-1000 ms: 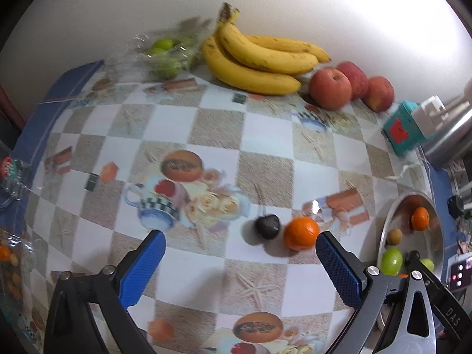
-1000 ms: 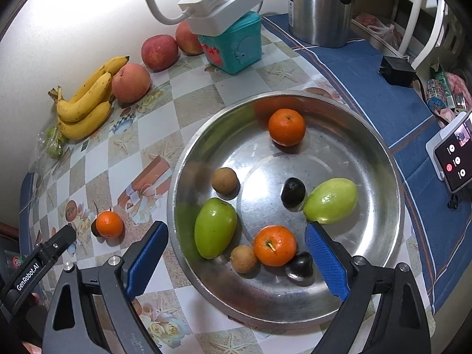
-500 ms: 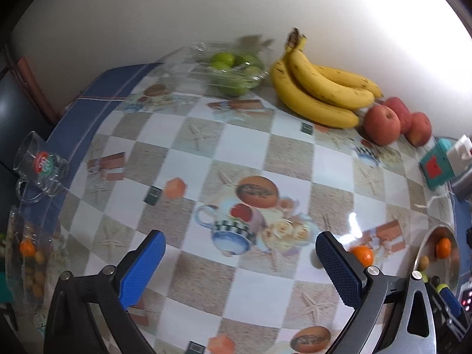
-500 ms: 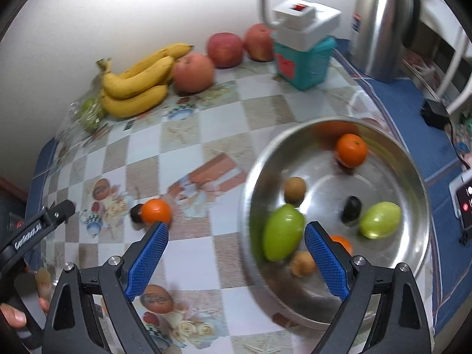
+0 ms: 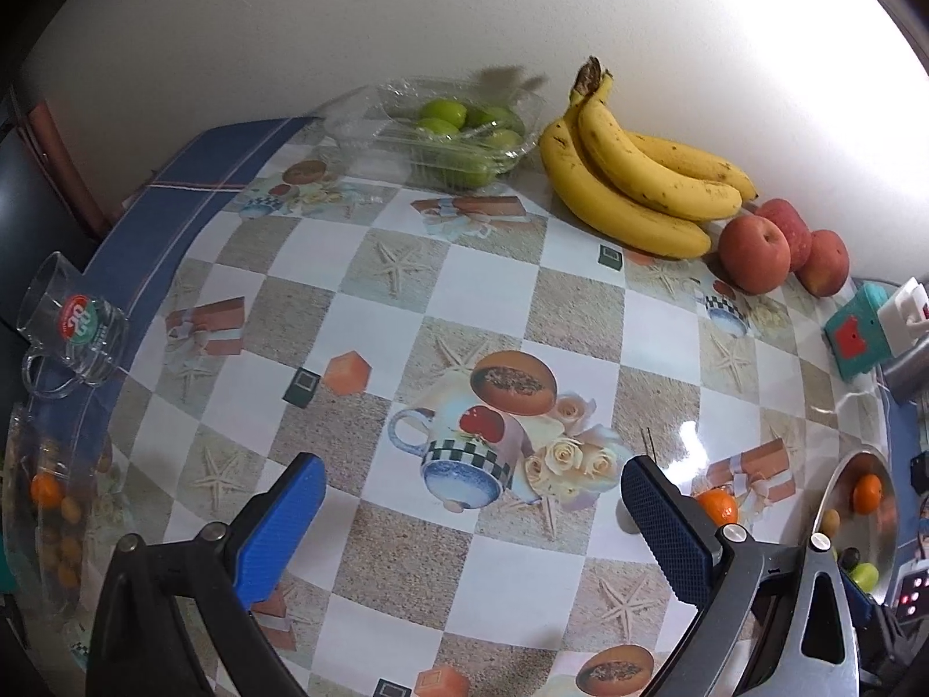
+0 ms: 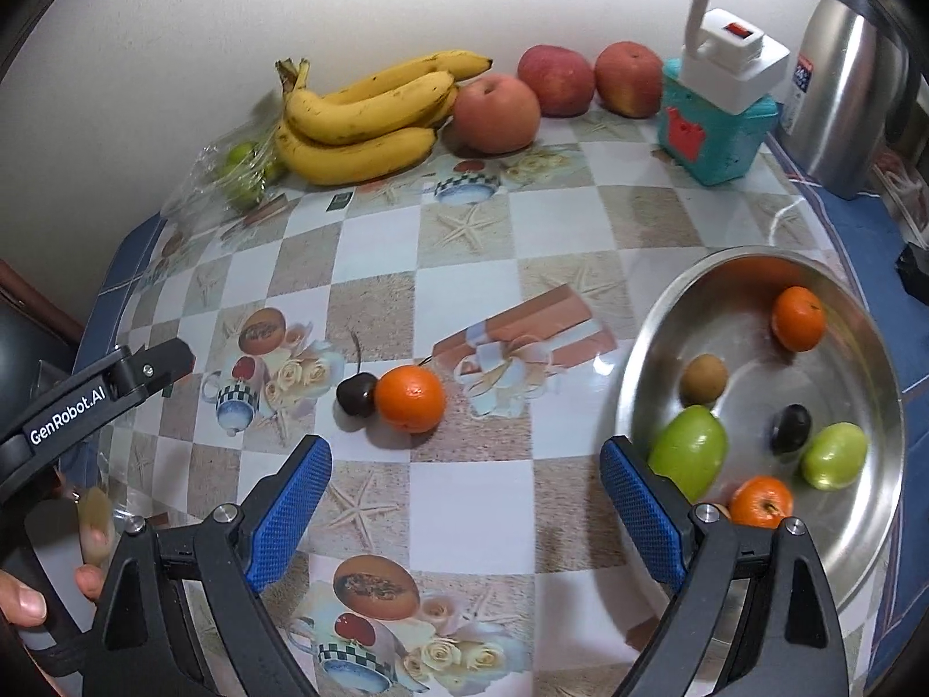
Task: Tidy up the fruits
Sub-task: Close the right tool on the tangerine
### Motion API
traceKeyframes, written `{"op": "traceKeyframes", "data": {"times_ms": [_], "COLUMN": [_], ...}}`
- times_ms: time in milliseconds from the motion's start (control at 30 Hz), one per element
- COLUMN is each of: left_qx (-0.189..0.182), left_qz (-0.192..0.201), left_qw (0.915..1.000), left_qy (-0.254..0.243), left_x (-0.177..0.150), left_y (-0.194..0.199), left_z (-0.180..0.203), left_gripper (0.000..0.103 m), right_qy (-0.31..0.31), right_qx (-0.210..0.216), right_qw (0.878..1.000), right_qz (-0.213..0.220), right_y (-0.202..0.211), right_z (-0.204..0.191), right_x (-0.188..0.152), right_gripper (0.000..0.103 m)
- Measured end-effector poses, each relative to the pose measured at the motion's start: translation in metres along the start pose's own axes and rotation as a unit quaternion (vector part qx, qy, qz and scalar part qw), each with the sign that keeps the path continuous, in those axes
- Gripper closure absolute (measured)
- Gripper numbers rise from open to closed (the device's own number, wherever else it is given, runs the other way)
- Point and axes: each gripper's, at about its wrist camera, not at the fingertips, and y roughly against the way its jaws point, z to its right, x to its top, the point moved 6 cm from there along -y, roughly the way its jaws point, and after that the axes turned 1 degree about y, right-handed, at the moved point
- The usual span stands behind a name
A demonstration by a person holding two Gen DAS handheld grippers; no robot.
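Item: loose orange [image 6: 410, 398] touching a dark cherry [image 6: 356, 394] mid-table, left of the steel bowl [image 6: 650, 313]; right hand-held gripper [image 6: 464, 499] and left hand-held gripper [image 5: 473, 517] both spread, empty; approach should straddle orange only, sparing cherry.

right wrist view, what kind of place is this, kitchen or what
Most likely a home kitchen or dining table. A printed plastic tablecloth covers it, bananas and apples sit against the wall, and a steel kettle or flask stands at the corner beside a metal bowl of small fruit.
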Motion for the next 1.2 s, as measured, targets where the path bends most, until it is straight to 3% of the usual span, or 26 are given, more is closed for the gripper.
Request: {"op": "traceKeyframes", "data": {"times_ms": [167,333,533,800,967,1200], "left_qx": [-0.007,-0.024,-0.049,-0.089,-0.09,-0.091], "left_qz": [-0.015,-0.026,-0.037,-0.05,-0.054,-0.059], "left_qw": [0.9999,0.9993,0.9981,0.9948,0.9945,0.9941], "left_qy": [0.005,0.009,0.01,0.009,0.006,0.01], "left_x": [-0.004,-0.007,-0.009,-0.011,-0.014,-0.016], "left_y": [-0.011,-0.022,-0.032,-0.044,-0.051,-0.057], "left_z": [0.004,0.01,0.019,0.032,0.038,0.041], "left_gripper": [0.0,0.0,0.004,0.02,0.021,0.021], "right_qy": [0.007,-0.005,-0.015,-0.034,-0.04,-0.053], "right_qx": [-0.01,0.012,0.015,0.047,0.058,0.061], "right_qw": [1.0,1.0,1.0,0.998,0.997,0.997], "right_qz": [-0.002,0.0,-0.004,-0.011,-0.017,-0.017], "right_y": [-0.01,-0.018,-0.028,-0.043,-0.052,-0.06], "right_z": [-0.003,-0.004,-0.002,-0.008,-0.014,-0.014], "right_x": [0.0,0.002,0.005,0.009,0.011,0.013], "right_gripper": [0.009,0.01,0.026,0.039,0.049,0.053]}}
